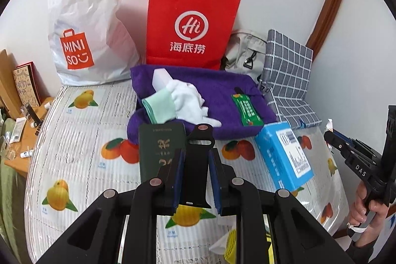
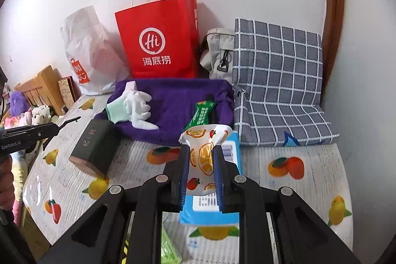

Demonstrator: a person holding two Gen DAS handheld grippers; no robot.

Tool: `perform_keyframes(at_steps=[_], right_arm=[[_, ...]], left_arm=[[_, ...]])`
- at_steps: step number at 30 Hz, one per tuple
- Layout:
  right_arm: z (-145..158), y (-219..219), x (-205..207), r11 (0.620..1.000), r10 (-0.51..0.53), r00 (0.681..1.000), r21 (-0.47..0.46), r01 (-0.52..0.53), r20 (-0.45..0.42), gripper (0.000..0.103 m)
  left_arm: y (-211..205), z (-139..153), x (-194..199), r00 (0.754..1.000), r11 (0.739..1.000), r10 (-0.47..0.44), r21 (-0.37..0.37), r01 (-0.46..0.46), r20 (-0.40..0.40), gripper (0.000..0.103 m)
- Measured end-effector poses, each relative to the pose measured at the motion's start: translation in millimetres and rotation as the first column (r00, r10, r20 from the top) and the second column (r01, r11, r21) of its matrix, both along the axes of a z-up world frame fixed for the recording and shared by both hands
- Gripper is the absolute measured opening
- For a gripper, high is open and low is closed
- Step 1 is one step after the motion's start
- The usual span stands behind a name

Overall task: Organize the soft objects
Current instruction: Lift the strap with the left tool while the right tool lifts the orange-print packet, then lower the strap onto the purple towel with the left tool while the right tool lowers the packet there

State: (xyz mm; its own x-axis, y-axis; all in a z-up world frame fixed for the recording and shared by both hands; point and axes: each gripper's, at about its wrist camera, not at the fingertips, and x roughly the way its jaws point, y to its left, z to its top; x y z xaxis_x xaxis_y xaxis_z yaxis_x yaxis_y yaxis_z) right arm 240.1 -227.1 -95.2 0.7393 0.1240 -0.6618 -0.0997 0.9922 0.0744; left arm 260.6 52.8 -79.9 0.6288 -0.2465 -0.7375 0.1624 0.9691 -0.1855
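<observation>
**Both claws loaded, drop zone is the purple towel dead ahead**

Left claw [image 1: 196, 160]: clamped on a black strap [image 1: 199, 165]. The strap's long axis runs along the fingers, with its slotted end poking out past the tips.

Right claw [image 2: 201, 165]: clamped on a fruit-print pouch [image 2: 203, 152]. The pouch stands up between the pads and its crinkled top flares above them.

Surface [image 1: 81, 140] is covered in a fruit-pattern cloth. Just past the left claw, slightly left, is a dark green booklet [image 1: 160, 150]. To the right is a blue box [image 1: 284, 155], which in the right wrist view sits directly under and beyond the right claw.

Next out is the purple towel [image 1: 222, 93], lying with its long axis crosswise to both claws. On it are a white glove with a mint cuff [image 1: 183, 100] towards the left end and a green packet [image 1: 247, 110] towards the right.

My read is that the soft stuff is collecting on the towel. It lies forward of both claws. The left claw lines up with the towel's middle and the right with its packet end. Neither is clearly nearer, and both are clear of it.

Far row, against the wall: white Miniso bag [image 1: 84, 36], red paper bag [image 1: 190, 24], grey pouch [image 1: 245, 51], checked cushion [image 1: 287, 76].

Risk: the booklet and box flank the approach, so keep the tips high going in.
</observation>
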Motion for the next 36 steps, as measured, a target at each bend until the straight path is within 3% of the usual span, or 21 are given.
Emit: perform_keyframes(at_steps=[16,36], right_arm=[[11,10,50,1.0,0.004,0.999,-0.006,-0.004,0.033,0.019],[-1,15,122,0.999,0.021,1.0,0.045,-0.021,0.005,0.019]], left_arm=[[-1,5,44,1.0,1.0,0.013,-0.001,-0.013,0.005,0.02],[6,6,101,1.0,0.999,0.027,-0.037,-0.027,-0.002,0.02]])
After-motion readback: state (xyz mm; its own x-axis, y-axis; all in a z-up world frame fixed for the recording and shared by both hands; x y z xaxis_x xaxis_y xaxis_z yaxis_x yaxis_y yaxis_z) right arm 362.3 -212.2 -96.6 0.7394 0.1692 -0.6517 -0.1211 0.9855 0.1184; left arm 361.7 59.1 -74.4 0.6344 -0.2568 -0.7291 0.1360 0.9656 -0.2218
